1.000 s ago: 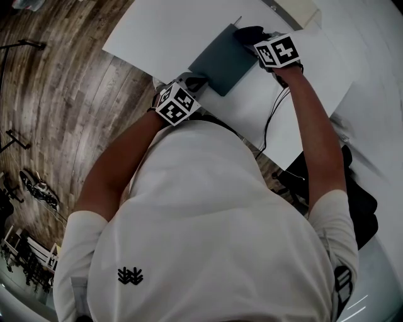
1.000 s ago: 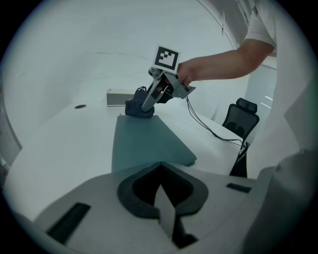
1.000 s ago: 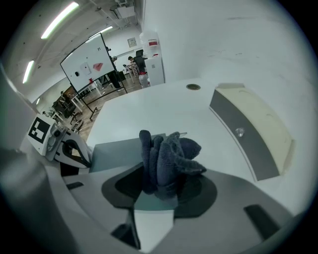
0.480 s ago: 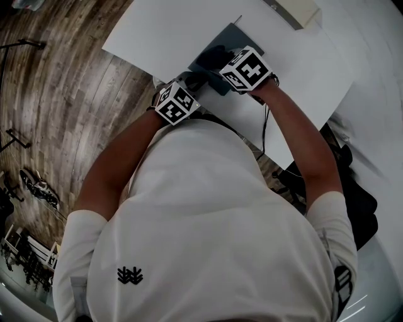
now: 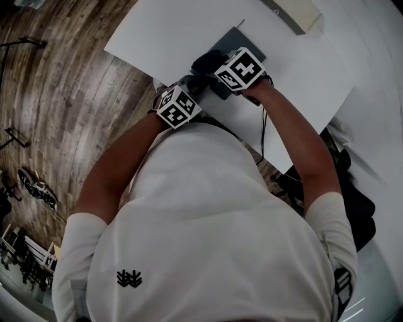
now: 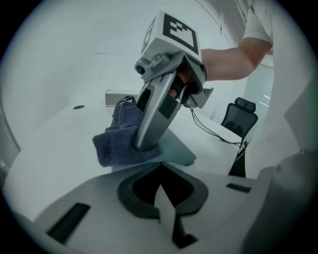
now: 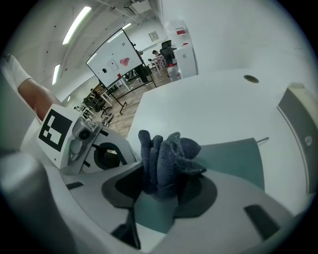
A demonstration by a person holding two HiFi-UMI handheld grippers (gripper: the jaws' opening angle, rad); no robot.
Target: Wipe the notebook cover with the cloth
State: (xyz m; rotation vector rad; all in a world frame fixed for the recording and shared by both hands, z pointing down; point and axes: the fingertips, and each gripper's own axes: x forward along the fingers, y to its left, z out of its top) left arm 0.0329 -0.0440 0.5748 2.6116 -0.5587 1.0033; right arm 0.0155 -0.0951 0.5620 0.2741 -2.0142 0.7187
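Note:
A teal-grey notebook [image 5: 232, 43] lies on the white table [image 5: 157, 31]. My right gripper [image 5: 211, 63] is shut on a bunched dark blue cloth [image 5: 204, 61] and presses it on the cover's near left part. In the right gripper view the cloth [image 7: 166, 158] bulges out of the right gripper [image 7: 159, 191] over the notebook [image 7: 233, 156]. My left gripper [image 5: 194, 82] sits at the notebook's near corner, shut on its edge. The left gripper view shows the cloth [image 6: 117, 144] under the right gripper [image 6: 148, 145], on the notebook [image 6: 176, 149], just beyond the left gripper [image 6: 161, 193].
A beige box [image 5: 296, 9] stands at the table's far edge. A black cable [image 5: 264, 135] runs from the right gripper across the table's near edge. A black chair [image 6: 238, 111] stands to the right. Wooden floor [image 5: 56, 94] lies left of the table.
My right gripper has slid the cloth from the notebook's far right corner across the cover to its near left part, close to the left gripper. The left gripper has stayed put.

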